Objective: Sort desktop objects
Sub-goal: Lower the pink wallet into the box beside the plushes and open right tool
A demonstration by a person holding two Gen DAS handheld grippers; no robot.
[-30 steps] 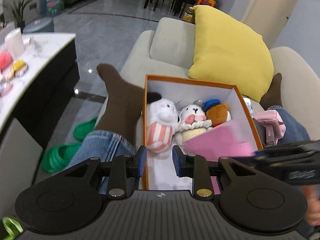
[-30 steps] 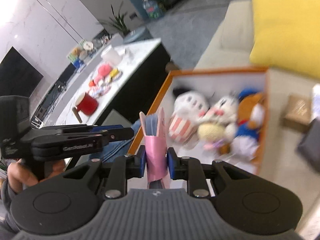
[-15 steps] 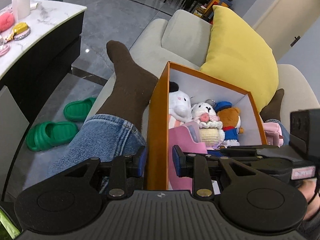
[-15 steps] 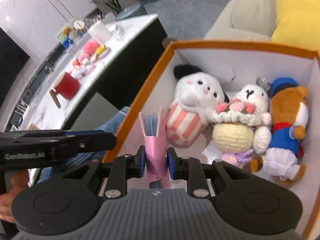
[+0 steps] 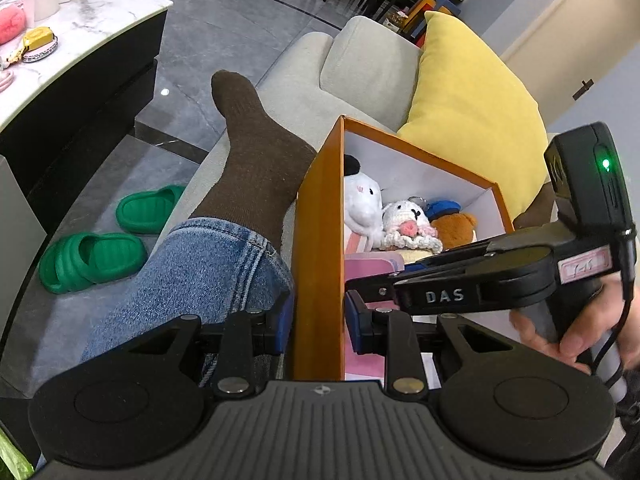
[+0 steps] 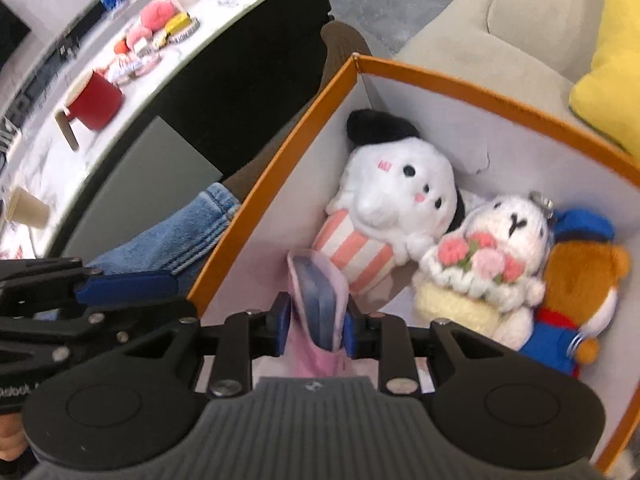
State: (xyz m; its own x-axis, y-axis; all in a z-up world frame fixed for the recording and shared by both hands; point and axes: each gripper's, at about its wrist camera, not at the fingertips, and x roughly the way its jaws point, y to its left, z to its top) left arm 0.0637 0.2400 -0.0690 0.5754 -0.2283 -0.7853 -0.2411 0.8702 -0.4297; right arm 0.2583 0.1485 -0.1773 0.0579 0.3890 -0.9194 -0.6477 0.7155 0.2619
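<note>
Right gripper (image 6: pixel 314 326): clenched on a pink pouch (image 6: pixel 318 296), held inside the orange box (image 6: pixel 256 196), near its left wall.
Left gripper (image 5: pixel 318 326): its blue pads straddle the box's near wall; whether they press it, I cannot tell.
Ahead of the pouch: three soft toys (image 6: pixel 400 200) lie side by side against the far wall.
</note>
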